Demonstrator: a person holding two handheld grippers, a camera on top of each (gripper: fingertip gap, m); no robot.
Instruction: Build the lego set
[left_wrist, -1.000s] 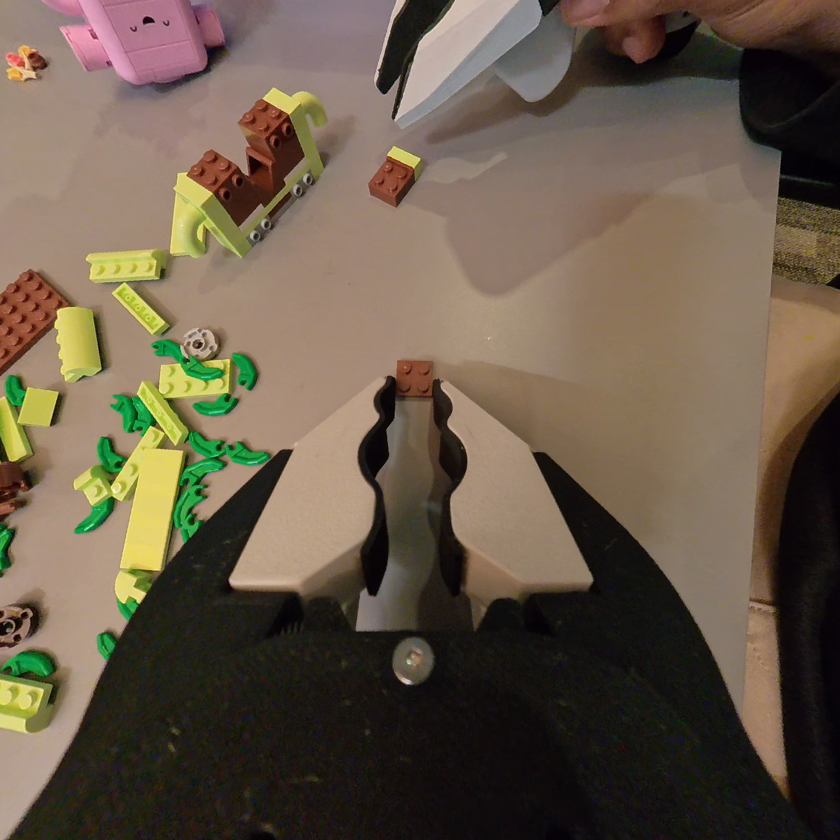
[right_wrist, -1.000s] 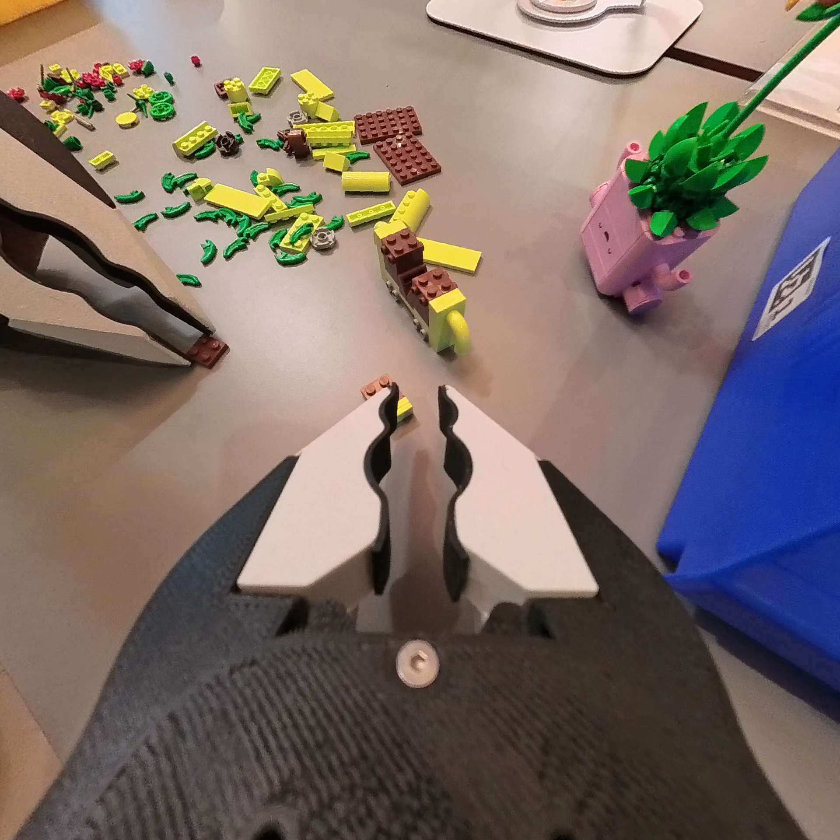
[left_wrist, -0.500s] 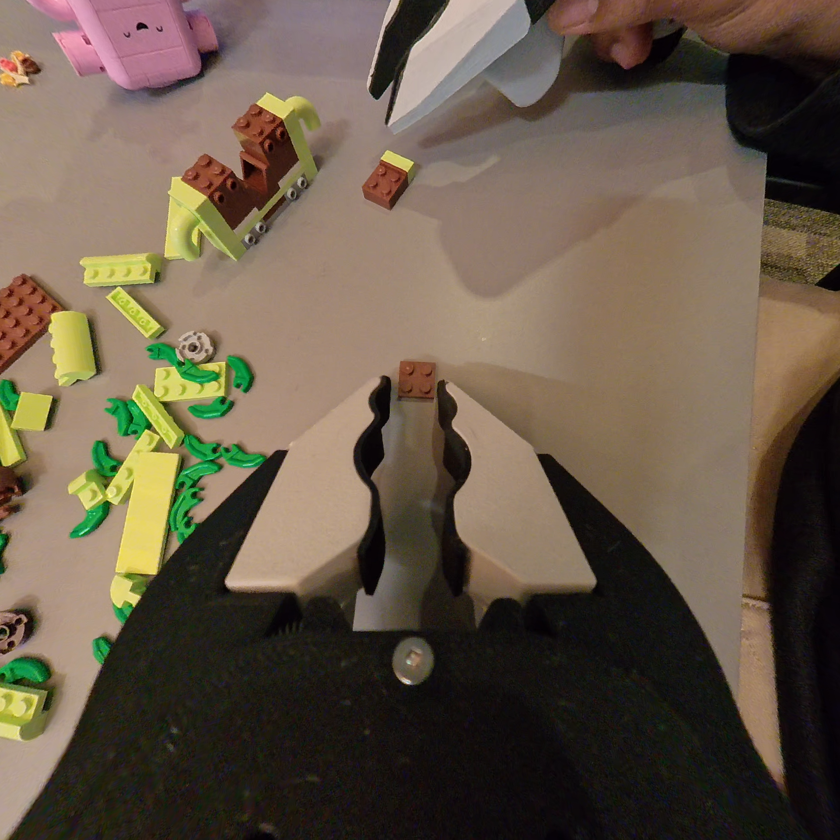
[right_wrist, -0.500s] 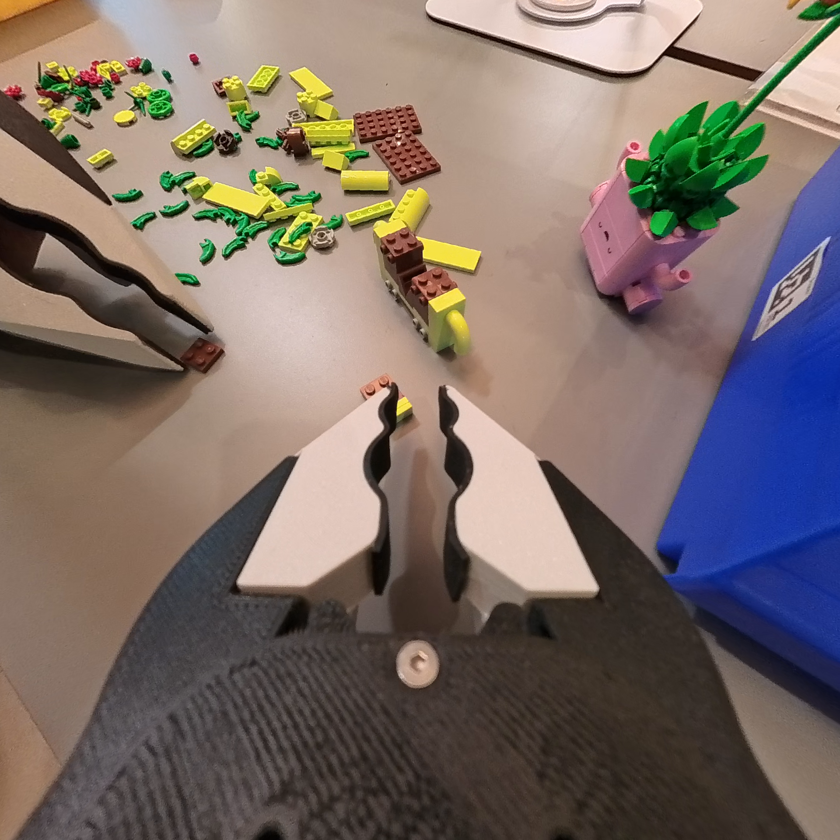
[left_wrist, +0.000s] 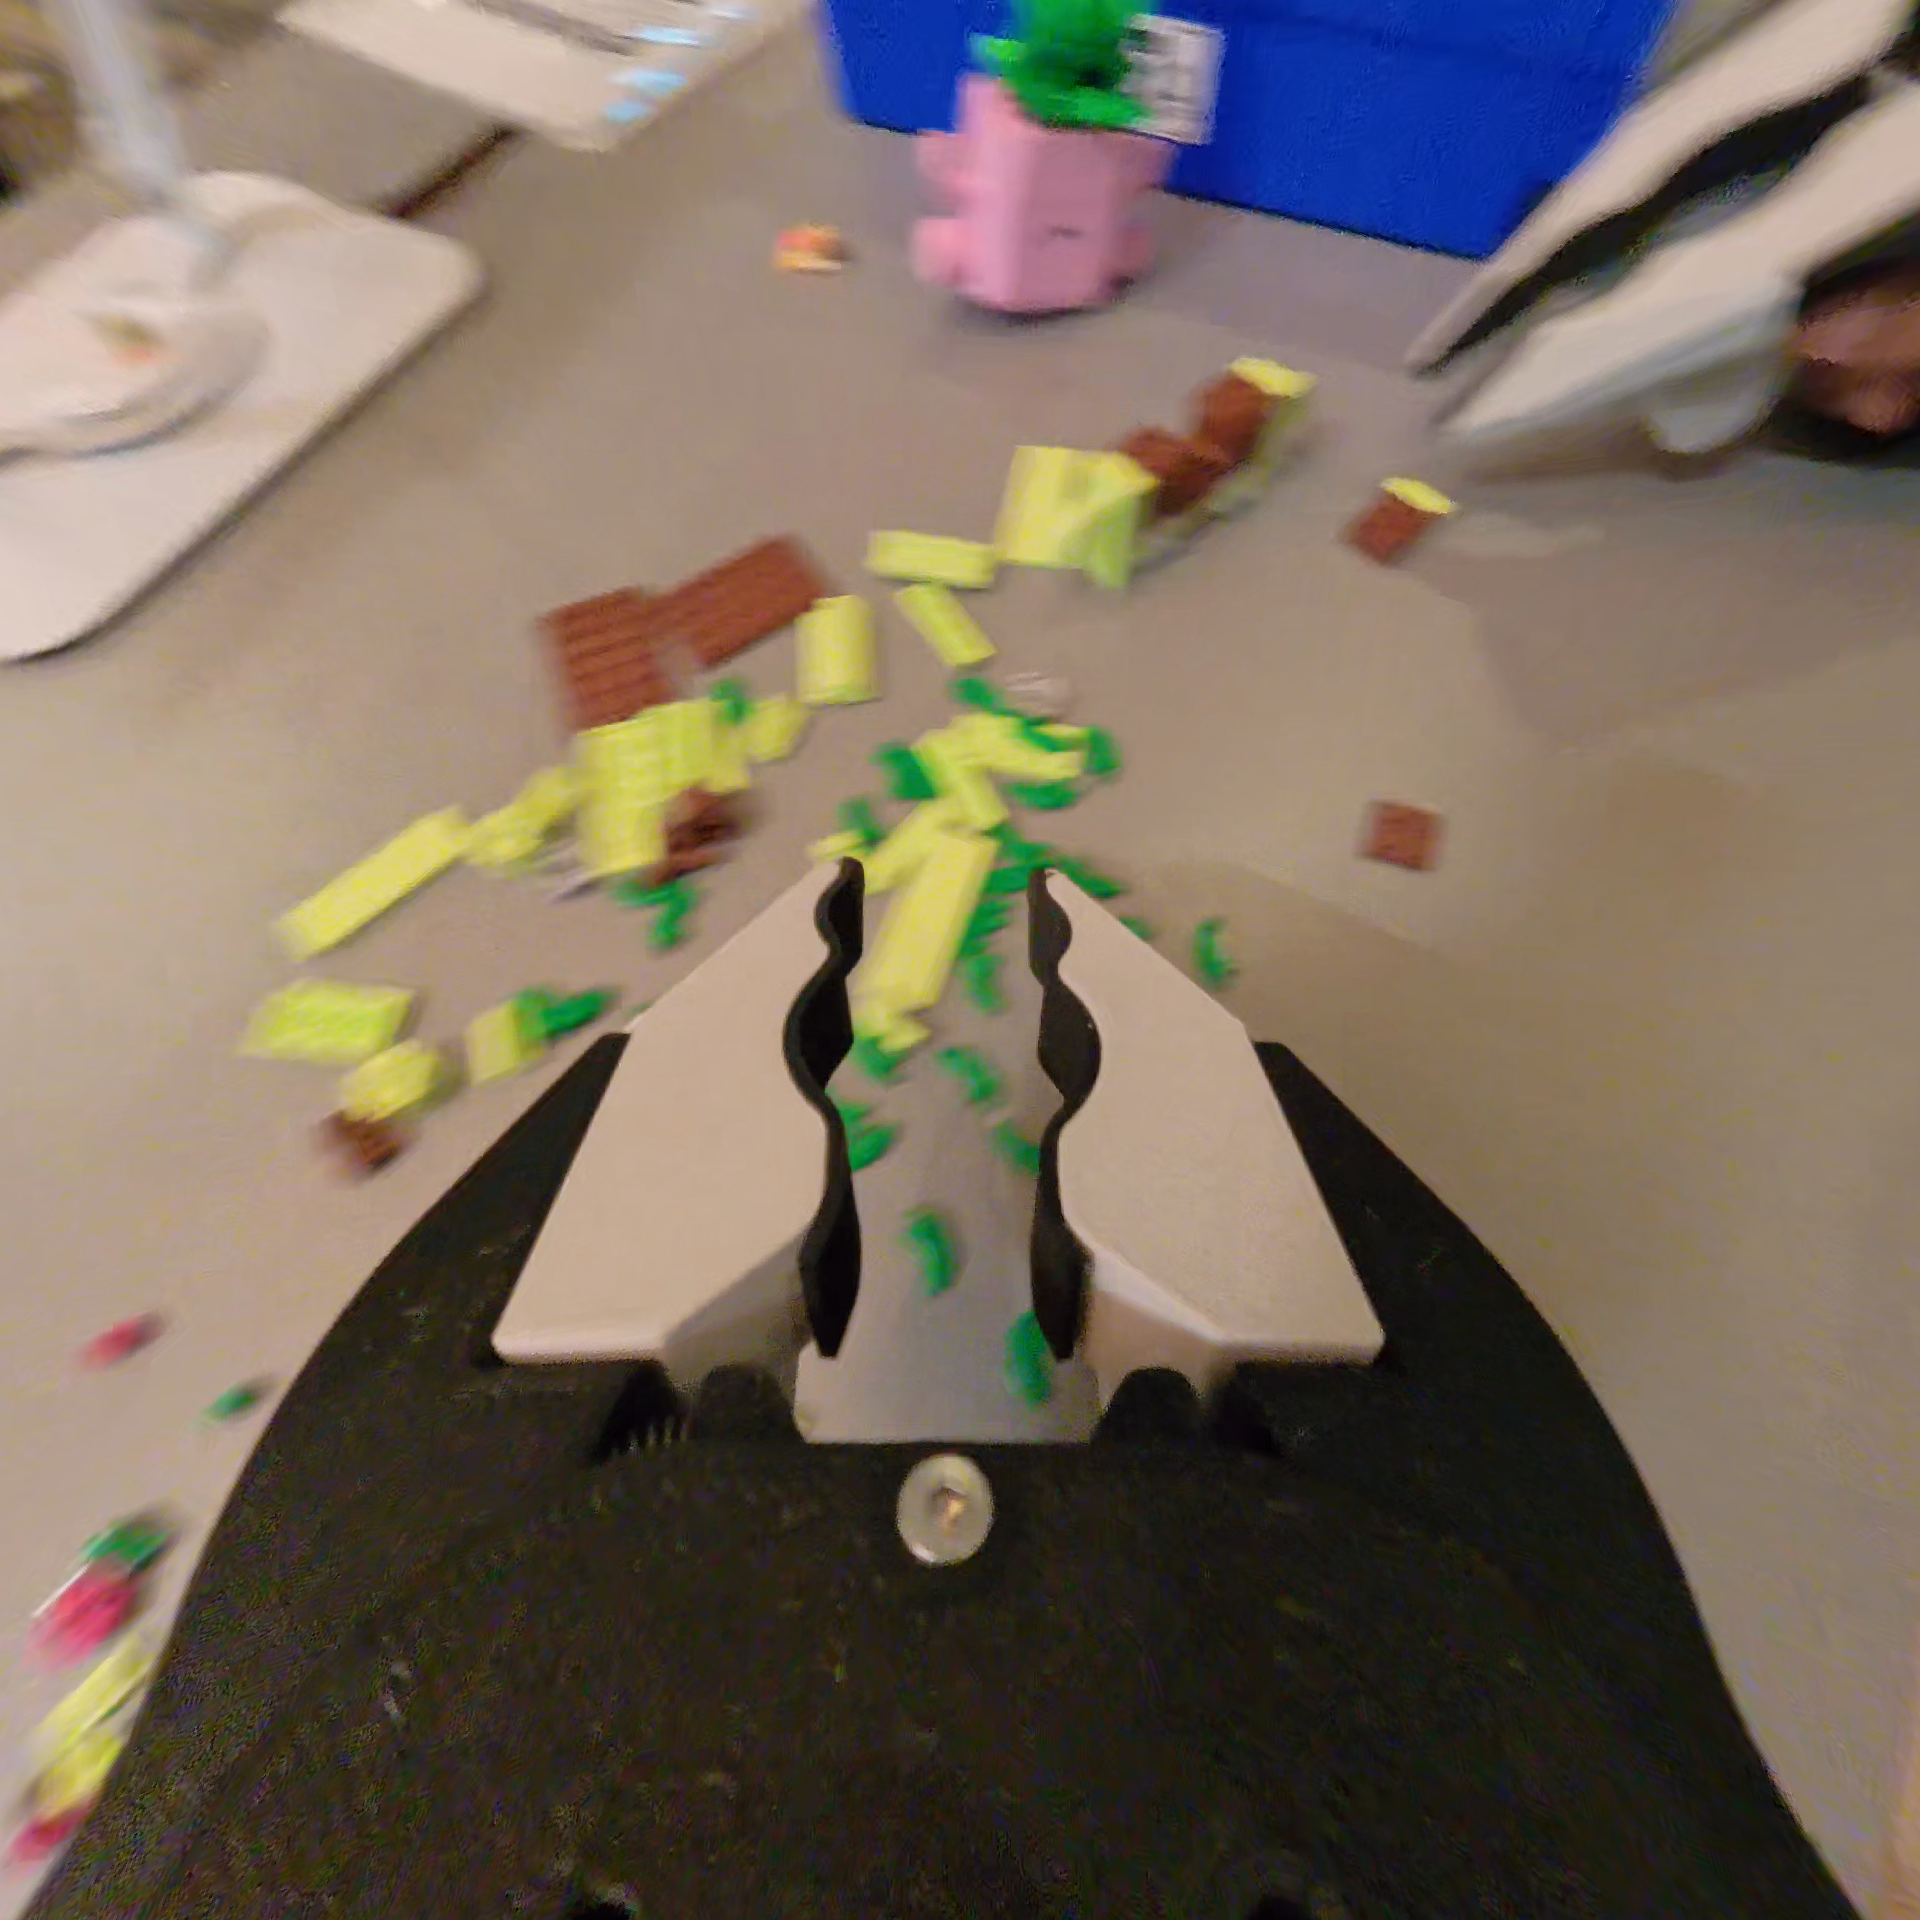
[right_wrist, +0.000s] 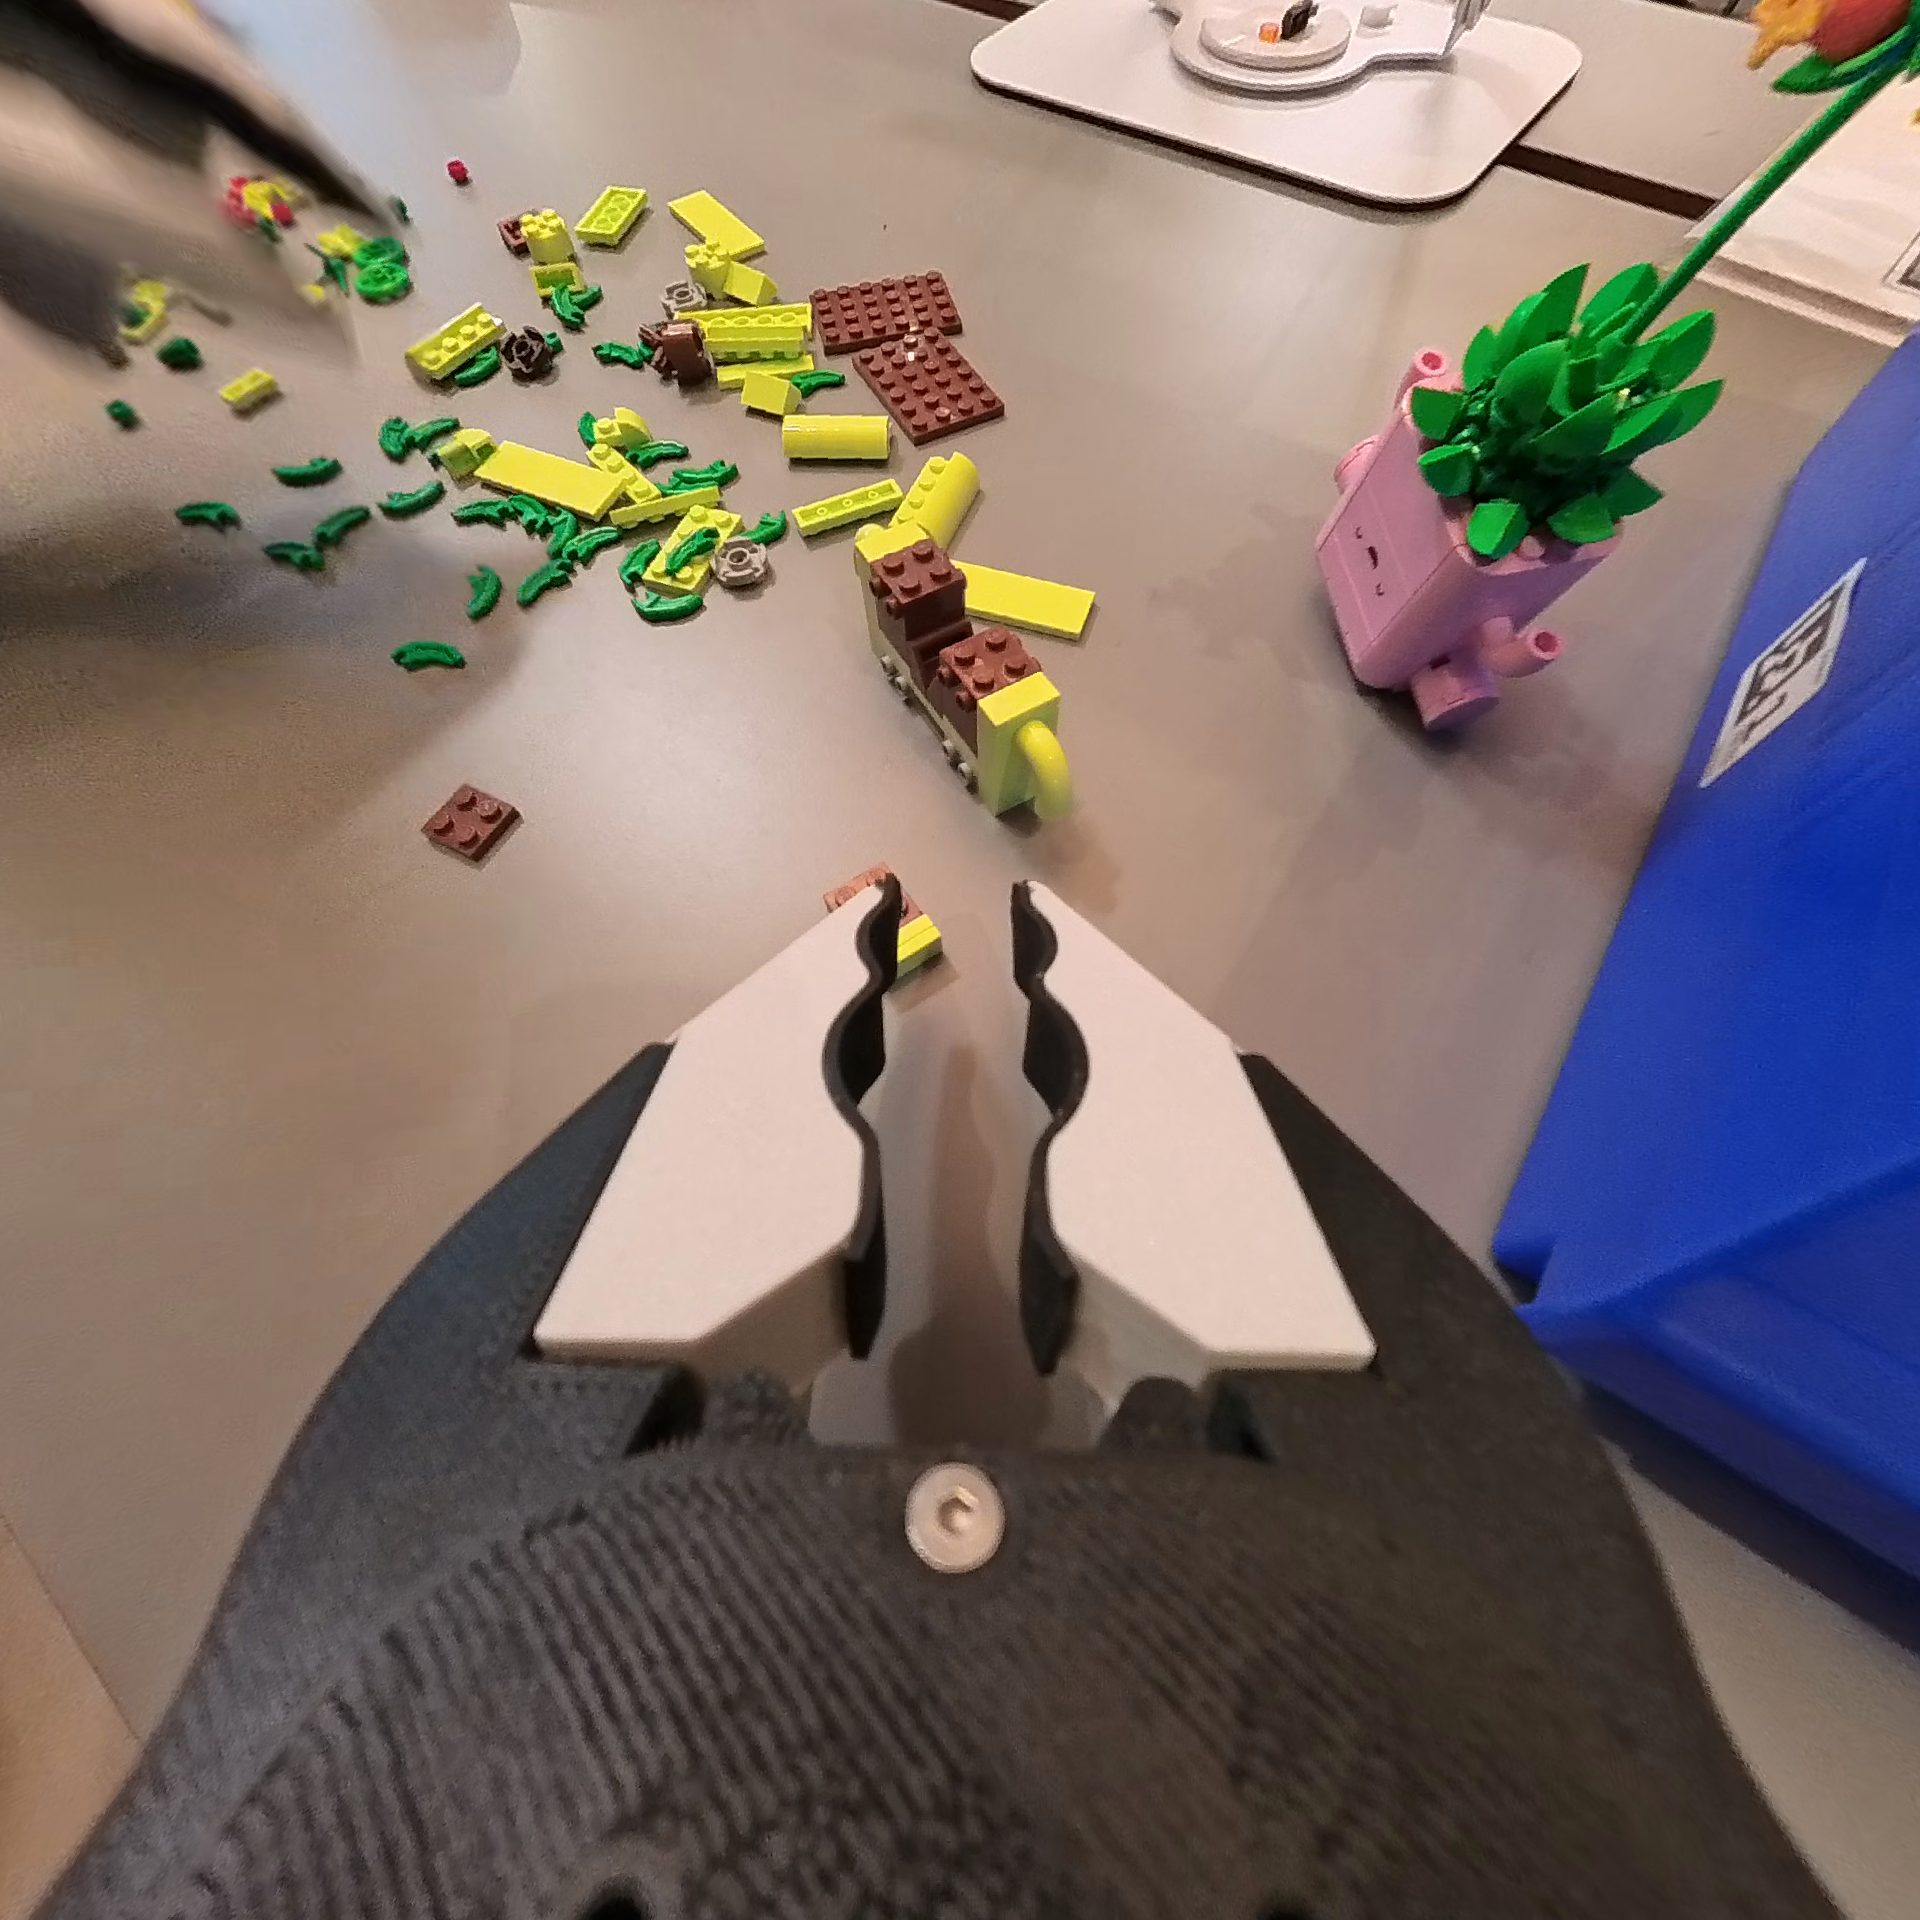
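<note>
Hovering over the loose lime and green pieces (left_wrist: 935, 831) scattered on the grey tabletop (left_wrist: 1558, 1039), the left hand-held gripper (left_wrist: 943, 883) has its jaws apart with nothing between them; the view is motion-blurred, so finer contact cannot be told. A small brown 2x2 plate (left_wrist: 1403, 834) lies alone on the tabletop, off to the right of its tips and clear of them; the same plate (right_wrist: 472, 822) appears in the right wrist view, left of that gripper and apart from it.

The right hand-held gripper (right_wrist: 954, 899) is likewise parted, holding nothing. Its left fingertip sits just over a small brown-and-lime brick stack (right_wrist: 902, 928), which peeks out on both sides of that finger; whether finger and stack touch cannot be told. In the left wrist view this stack (left_wrist: 1397, 516) lies just below the far-off right gripper (left_wrist: 1455, 384).

Ahead of the right gripper, near but apart, stands the partly built lime-and-brown model (right_wrist: 956, 665) with a curved lime handle toward the camera. Beyond it lie two brown studded plates (right_wrist: 909, 348). To the right stands a pink block-shaped pot (right_wrist: 1434, 603) topped with green leaves, beside a blue bin (right_wrist: 1766, 935). A white flat base (right_wrist: 1278, 94) rests at the far edge
</note>
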